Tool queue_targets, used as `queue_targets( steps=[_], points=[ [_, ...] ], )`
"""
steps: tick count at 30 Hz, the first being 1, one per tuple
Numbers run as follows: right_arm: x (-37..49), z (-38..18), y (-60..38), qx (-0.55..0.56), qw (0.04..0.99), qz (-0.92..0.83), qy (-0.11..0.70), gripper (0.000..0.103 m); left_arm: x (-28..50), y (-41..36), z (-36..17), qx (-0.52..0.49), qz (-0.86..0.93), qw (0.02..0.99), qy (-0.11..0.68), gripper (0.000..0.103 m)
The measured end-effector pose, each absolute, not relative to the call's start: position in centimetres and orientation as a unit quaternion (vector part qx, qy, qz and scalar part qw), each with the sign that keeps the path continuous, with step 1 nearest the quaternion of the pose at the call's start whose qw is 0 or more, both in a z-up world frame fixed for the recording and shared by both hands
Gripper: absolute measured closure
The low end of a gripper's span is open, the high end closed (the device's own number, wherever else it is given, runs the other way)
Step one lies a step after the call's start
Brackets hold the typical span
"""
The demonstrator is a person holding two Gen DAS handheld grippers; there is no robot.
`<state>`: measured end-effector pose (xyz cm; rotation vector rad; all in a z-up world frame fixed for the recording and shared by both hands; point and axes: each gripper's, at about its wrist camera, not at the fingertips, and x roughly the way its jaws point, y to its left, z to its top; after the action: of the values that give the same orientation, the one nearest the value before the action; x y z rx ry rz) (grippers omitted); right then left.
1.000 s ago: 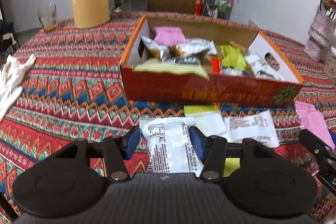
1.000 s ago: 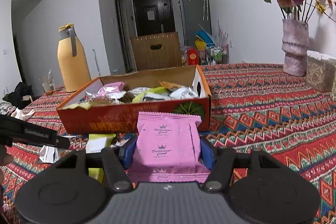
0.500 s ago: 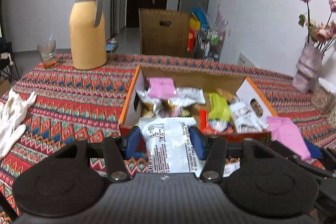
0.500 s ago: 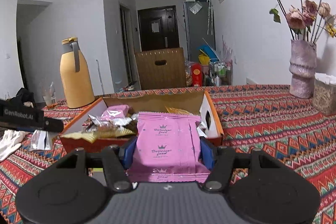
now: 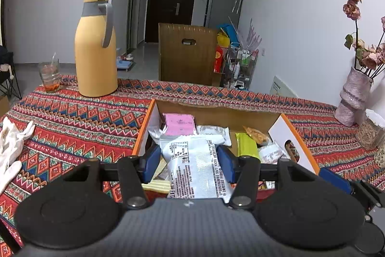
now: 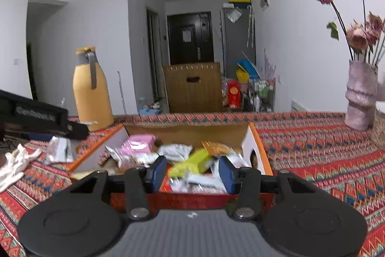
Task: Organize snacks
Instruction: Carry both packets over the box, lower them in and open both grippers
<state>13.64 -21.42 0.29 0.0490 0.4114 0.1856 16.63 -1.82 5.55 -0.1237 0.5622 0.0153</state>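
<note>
An orange cardboard box (image 5: 144,136) (image 6: 258,143) full of snack packets stands on the patterned tablecloth. My left gripper (image 5: 190,160) is shut on a silver-white snack packet (image 5: 195,172) and holds it above the box's near left part. My right gripper (image 6: 191,171) is open and empty above the box's near edge. Inside the box lie a pink packet (image 5: 179,123) (image 6: 139,143), a lime-green packet (image 6: 192,161) (image 5: 246,147) and several silver ones. The left gripper also shows at the left of the right wrist view, holding the silver packet (image 6: 59,149).
A yellow thermos jug (image 5: 95,47) and a glass (image 5: 49,75) stand at the table's far left. White gloves (image 5: 10,146) lie at the left edge. A vase of dried roses (image 6: 359,98) stands at the right. A wooden chair back (image 5: 186,57) is behind the table.
The pink packet has left my right gripper, whose fingers are now open and empty. Both grippers have risen and moved forward over the box; the left still holds the silver packet.
</note>
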Motion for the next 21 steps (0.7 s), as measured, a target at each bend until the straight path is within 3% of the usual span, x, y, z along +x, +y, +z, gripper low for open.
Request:
queue_targets(
  steps=[4,8,10,21],
  points=[
    [13.8,-2.7,-21.6,0.008,0.960,0.082,0.268,0.033,16.5,-1.3,4.6,-0.061,0.007,0.955,0.291,0.049],
    [15.1,-6.1,-21.2,-0.006,0.933,0.073,0.351,0.034,16.3,-0.9,4.1,-0.063,0.007,0.952,0.298,0.049],
    [15.0,-6.8,-21.1,-0.006,0.928,0.079,0.365,0.042,16.2,-0.9,3.9,-0.063,0.007,0.952,0.299,0.049],
    [12.8,-1.7,-21.9,0.007,0.959,0.086,0.269,0.042,16.8,-1.2,4.4,-0.059,0.004,0.953,0.296,0.049]
  ],
)
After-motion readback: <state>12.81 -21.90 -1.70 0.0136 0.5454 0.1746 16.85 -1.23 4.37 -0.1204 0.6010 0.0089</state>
